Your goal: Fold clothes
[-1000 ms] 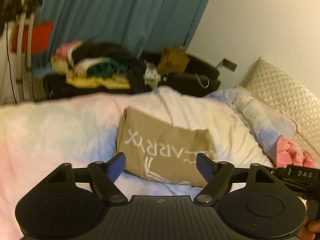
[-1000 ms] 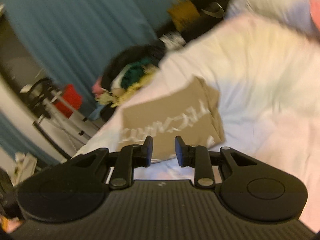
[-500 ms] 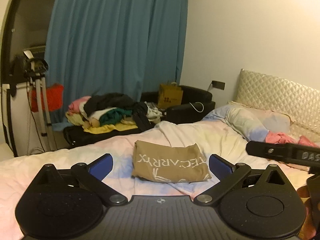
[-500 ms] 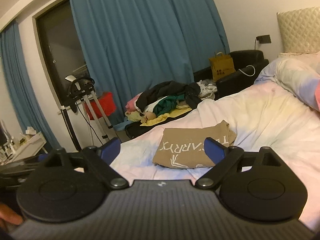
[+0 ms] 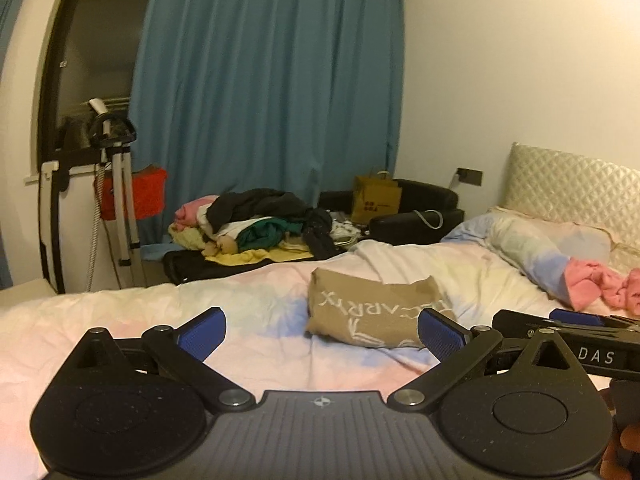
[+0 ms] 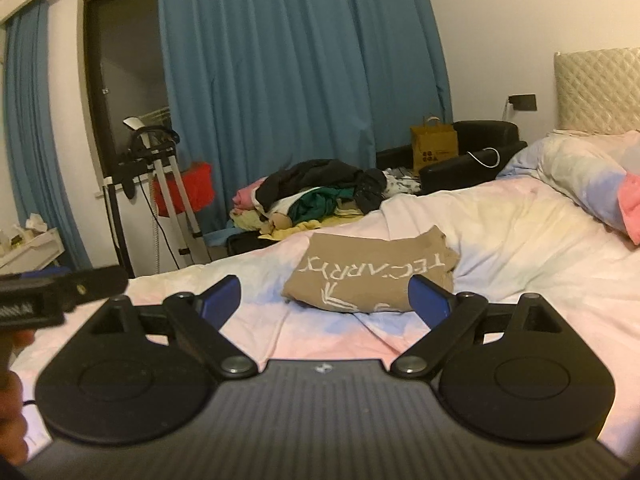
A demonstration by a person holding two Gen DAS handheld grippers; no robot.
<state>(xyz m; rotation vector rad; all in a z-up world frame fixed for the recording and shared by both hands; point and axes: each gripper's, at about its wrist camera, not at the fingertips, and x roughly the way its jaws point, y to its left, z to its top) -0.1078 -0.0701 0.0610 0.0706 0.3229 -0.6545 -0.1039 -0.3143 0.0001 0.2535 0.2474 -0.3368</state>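
Evidently the folded tan T-shirt (image 5: 376, 312) lies on the bed (image 5: 248, 312) just ahead of both left gripper (image 5: 322, 332) and right gripper (image 6: 325, 298), jaws wide, holding nothing (soft, light cloth; best pinched at edges).

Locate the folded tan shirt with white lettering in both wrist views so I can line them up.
Left wrist: tan shirt lies on the bed, right of centre, just beyond the open left gripper, by its right-hand finger.
Right wrist: tan shirt lies on the bed, centre, just beyond the open right gripper.
Shared landmark: yellow paper bag on the black sofa by the blue curtain.
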